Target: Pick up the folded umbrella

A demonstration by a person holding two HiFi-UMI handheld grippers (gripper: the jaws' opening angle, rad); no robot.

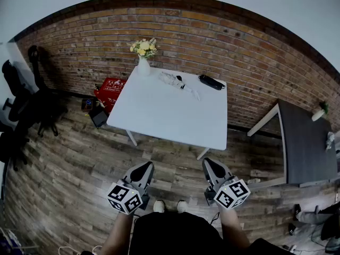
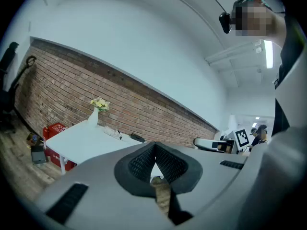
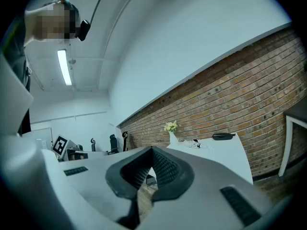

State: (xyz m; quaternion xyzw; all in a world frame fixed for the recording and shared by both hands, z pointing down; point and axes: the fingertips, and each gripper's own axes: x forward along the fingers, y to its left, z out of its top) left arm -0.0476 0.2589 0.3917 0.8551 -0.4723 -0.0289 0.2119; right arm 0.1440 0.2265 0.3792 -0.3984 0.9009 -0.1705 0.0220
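Awaiting approach: left gripper (image 1: 143, 170), right gripper (image 1: 211, 168), jaws pressed together, empty; folded umbrella (image 1: 211, 82) at one o'clock on white table (image 1: 159, 113); next, step in, spread jaws.

A white table (image 1: 164, 116) stands by a brick wall (image 1: 255, 52); a vase of flowers (image 1: 143, 64) (yellow, white) sits at its far corner.

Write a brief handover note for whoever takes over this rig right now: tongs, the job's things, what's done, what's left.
Left tongs: shut, empty.
Right tongs: shut, empty.
Both hang short of the white square table.
Black oblong thing, likely the folded umbrella, lies near its far right corner, untouched, a pale patterned bundle beside it.
Done: nothing.
Left: step closer, open, grasp, lift it.
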